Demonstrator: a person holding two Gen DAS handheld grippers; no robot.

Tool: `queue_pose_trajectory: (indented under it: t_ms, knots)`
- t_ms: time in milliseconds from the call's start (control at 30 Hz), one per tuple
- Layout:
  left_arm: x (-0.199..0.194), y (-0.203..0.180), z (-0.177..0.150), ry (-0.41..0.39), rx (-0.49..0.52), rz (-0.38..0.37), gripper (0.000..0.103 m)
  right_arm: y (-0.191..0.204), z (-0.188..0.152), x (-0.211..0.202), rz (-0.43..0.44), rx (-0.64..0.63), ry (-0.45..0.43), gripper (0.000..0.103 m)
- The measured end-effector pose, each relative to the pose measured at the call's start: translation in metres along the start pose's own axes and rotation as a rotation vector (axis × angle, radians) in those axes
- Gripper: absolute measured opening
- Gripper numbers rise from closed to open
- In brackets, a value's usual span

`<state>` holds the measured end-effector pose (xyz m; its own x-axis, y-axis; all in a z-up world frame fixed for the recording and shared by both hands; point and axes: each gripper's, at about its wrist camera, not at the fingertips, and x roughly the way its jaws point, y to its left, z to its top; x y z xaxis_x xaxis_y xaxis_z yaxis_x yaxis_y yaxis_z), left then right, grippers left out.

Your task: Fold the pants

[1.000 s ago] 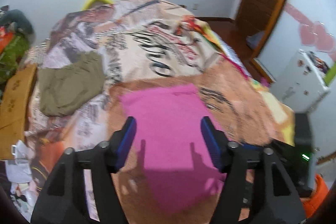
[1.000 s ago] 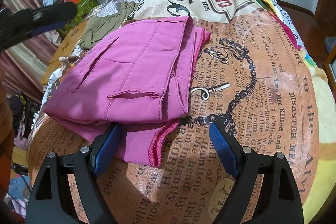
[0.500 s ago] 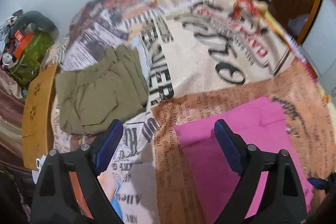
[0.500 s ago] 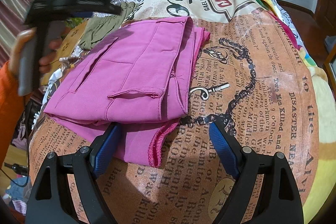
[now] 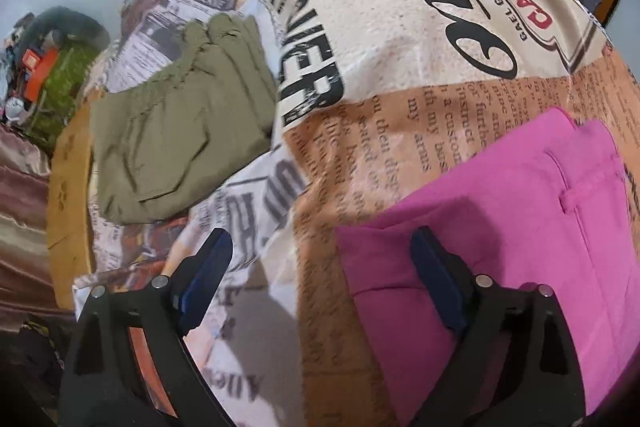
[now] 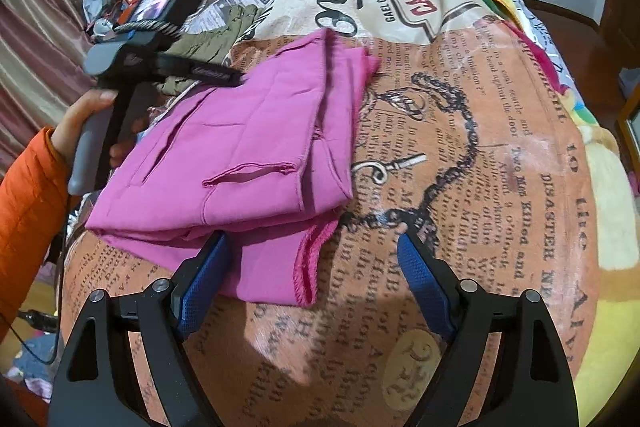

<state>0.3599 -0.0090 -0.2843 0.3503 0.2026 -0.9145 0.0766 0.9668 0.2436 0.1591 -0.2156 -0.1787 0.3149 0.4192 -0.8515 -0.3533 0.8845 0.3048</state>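
Already folded into a compact stack, the pink pants [image 6: 248,163] lie on the bed [image 6: 500,155], on its newspaper-print bedspread, with a back pocket slit facing up and a raw-edged lower layer sticking out at the near corner. The main folds look done; what may remain is tucking that stray flap under, squaring the edges, or moving the bundle aside.

The left tool [image 5: 320,267] hangs over the near left corner of the pants, its jaws wide after opening further in the past moment, with only the cloth's edge below the gap and nothing pinched. In the right wrist view, a hand [image 6: 86,131] in an orange sleeve [image 6: 28,211] carries it at the pants' left side.

The right tool [image 6: 312,267] is also spread wide, straddling the protruding flap without gripping it; whether its left pad touches the cloth cannot be told.

Farther off on the bed, near its left edge, a pair of olive pants [image 5: 176,131] sits already folded, well apart from the pink pair. That suggests a second garment nearing its finish.
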Motion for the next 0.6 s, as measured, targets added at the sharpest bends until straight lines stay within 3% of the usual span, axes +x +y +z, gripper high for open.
queue_pose_trajectory:
  t_ms: [200,433,500,600]
  knots:
    - [-0.024,0.016,-0.032,-0.033,-0.023,0.027,0.096,-0.005,-0.004,-0.013,-0.044,-0.002,-0.014,0.083]
    - [-0.048,0.046,-0.085,-0.046,-0.125,-0.071,0.096,-0.011,-0.006,-0.029,-0.057,0.026,-0.038,0.083]
    - [-0.052,0.053,-0.099,-0.037,-0.143,-0.092,0.102,-0.01,-0.006,-0.034,-0.064,0.027,-0.052,0.083]
    - [-0.059,0.062,-0.12,-0.026,-0.169,-0.141,0.102,-0.005,-0.005,-0.039,-0.063,0.024,-0.071,0.083]
